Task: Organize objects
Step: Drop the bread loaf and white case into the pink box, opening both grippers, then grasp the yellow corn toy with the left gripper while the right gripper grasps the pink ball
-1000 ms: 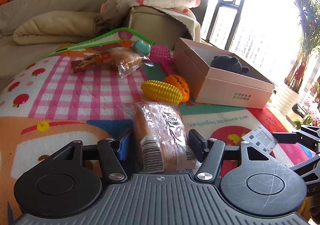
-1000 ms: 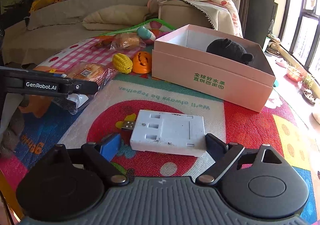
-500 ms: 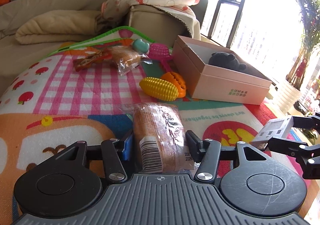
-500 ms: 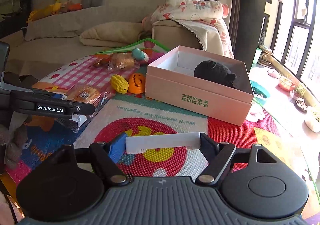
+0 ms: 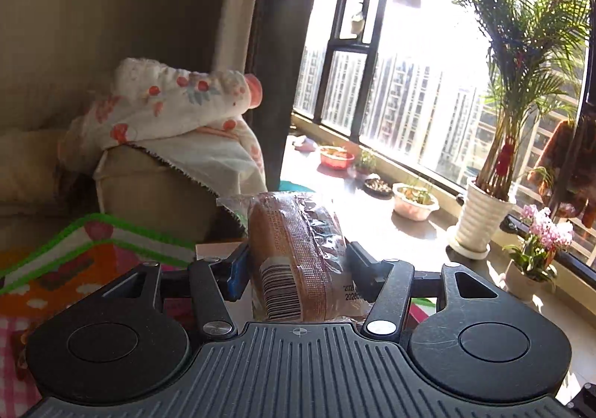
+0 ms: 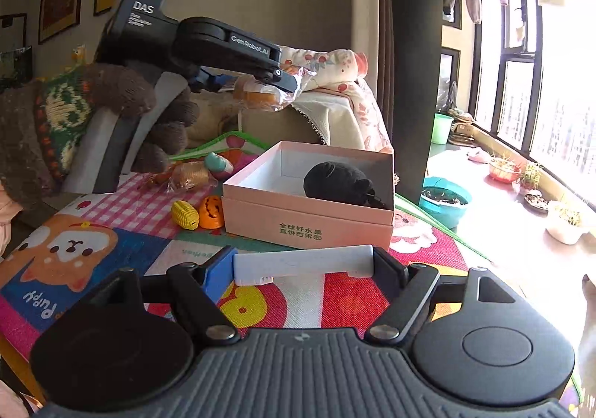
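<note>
Gripping wrapped bread (image 5: 298, 258), left claw (image 5: 296, 267); right claw (image 6: 303, 267) clamps white adapter (image 6: 303, 263).

Left gripper (image 5: 298, 265) and right gripper (image 6: 303, 265) both clamped, raised.

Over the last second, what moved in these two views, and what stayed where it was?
Both hand-held grippers rose. The left one lifted the wrapped bread off the mat, high above it. The right one picked up the white adapter, now edge-on. The pink box, black plush and corn toy stayed put.
</note>
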The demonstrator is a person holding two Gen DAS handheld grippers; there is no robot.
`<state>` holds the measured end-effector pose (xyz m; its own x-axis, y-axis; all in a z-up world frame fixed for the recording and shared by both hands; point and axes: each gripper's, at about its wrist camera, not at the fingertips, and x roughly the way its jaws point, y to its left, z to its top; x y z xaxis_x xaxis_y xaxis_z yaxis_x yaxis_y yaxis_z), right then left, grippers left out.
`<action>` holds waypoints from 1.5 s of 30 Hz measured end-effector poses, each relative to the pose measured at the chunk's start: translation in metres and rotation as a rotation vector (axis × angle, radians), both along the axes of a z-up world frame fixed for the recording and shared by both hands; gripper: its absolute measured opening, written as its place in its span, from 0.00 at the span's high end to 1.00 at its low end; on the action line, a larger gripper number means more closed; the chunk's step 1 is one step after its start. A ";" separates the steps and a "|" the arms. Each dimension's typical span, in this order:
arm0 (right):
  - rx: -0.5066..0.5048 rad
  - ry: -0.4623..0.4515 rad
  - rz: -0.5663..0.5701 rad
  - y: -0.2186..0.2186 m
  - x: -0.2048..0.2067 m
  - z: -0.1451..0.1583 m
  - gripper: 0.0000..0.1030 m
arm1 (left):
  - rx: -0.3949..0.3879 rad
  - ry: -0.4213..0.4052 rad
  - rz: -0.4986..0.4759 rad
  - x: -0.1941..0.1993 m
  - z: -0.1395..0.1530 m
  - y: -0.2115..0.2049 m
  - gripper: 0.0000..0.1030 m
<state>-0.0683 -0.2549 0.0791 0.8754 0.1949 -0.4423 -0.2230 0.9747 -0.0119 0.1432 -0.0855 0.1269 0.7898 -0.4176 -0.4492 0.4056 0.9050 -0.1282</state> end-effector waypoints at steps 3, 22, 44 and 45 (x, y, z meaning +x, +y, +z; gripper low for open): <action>0.003 -0.007 -0.021 -0.008 0.000 0.001 0.25 | 0.052 0.018 0.057 0.015 -0.017 -0.012 0.45; 0.164 -0.077 -0.079 -0.001 0.131 0.063 0.09 | 0.072 0.112 0.106 -0.112 -0.088 0.099 0.45; -0.071 0.049 -0.101 0.041 0.066 -0.059 0.00 | -0.189 0.235 0.360 -0.060 -0.096 0.114 0.45; -0.068 0.053 -0.100 0.041 0.067 -0.059 0.00 | -0.173 0.230 0.365 -0.057 -0.097 0.111 0.45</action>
<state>-0.0016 -0.2140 0.0202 0.8641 0.0755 -0.4977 -0.1264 0.9895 -0.0695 0.0865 0.0257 0.0302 0.7872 -0.2149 -0.5780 0.0074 0.9406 -0.3395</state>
